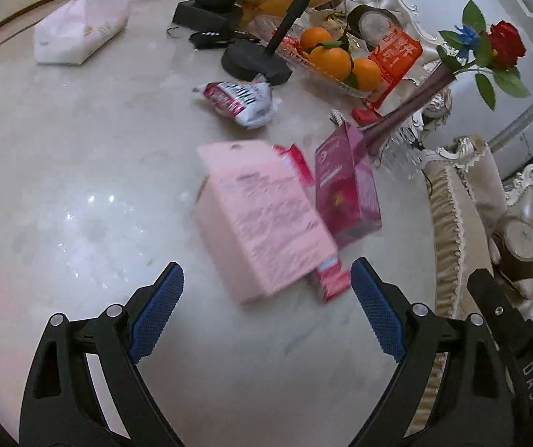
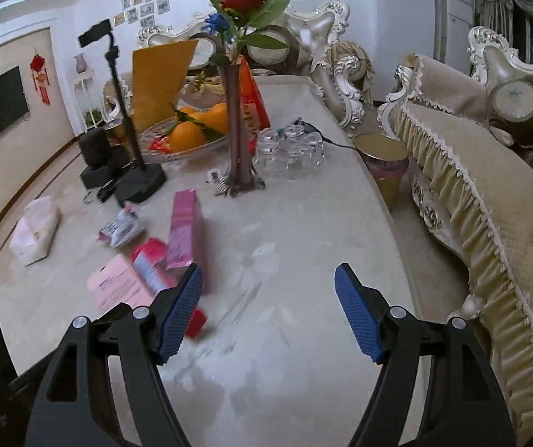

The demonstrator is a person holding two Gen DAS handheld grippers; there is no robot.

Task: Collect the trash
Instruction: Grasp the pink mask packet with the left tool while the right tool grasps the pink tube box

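Both tongs, left gripper [image 1: 266, 313] and right gripper [image 2: 268, 313], hang released and empty over the marble table [image 1: 80, 186]. Pale pink box [image 1: 262, 219] lies just ahead of the left jaws, long axis pointing away; magenta carton [image 1: 344, 186] stands beside it.

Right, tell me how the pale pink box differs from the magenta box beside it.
The pale pink box lies flat on the table; the magenta box stands on edge. The pale pink box looks wider and lighter; the magenta box is slimmer and darker. Both are cardboard packaging, side by side, and neither is gripped.
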